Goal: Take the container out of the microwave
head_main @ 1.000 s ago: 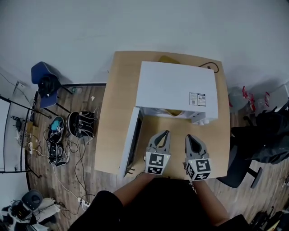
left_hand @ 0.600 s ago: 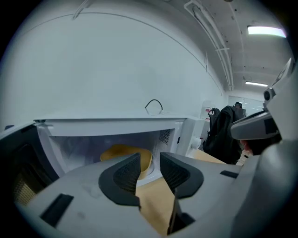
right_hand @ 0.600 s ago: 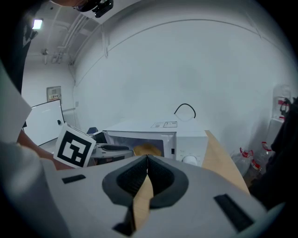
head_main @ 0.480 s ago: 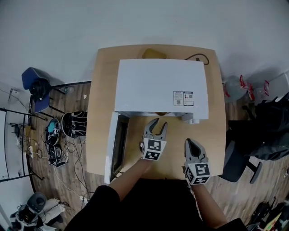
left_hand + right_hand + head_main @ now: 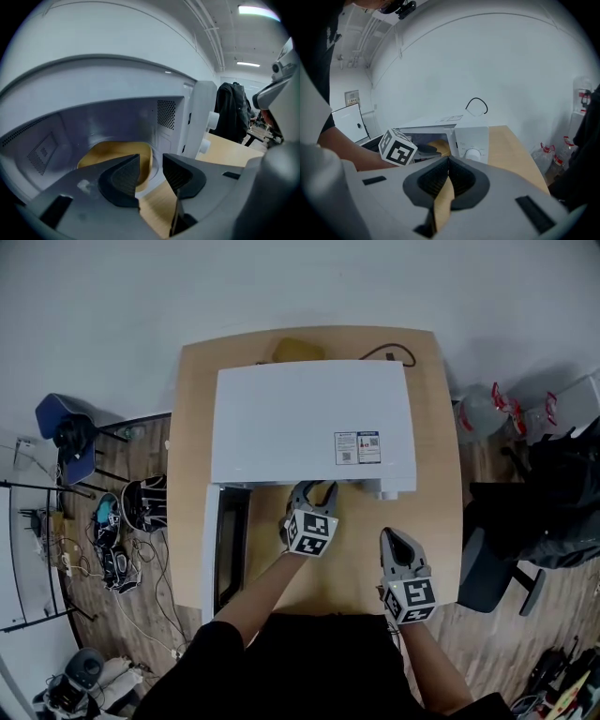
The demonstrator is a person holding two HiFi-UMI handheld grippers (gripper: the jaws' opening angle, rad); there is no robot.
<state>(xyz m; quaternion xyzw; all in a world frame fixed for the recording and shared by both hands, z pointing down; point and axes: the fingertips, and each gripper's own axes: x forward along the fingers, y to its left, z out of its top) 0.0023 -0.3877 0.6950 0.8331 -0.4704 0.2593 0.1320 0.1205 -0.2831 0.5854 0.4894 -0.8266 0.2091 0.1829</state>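
A white microwave stands on the wooden table, its door swung open to the left. Inside lies a yellow container, on the floor of the cavity; the right gripper view also catches this container. My left gripper is at the mouth of the cavity, pointing in and down. Its jaws are opening, with nothing between them; the container's near rim lies just beyond the left gripper's tips. My right gripper hovers over the table in front of the control panel, shut and empty.
The microwave's knobs sit right of the cavity. A black cable and a yellowish object lie behind the oven. A dark chair stands right of the table, a blue chair and floor clutter to the left.
My left gripper has gone forward and down to the microwave's opening, and its jaws have parted from shut. The right gripper moved a little forward and stayed shut.
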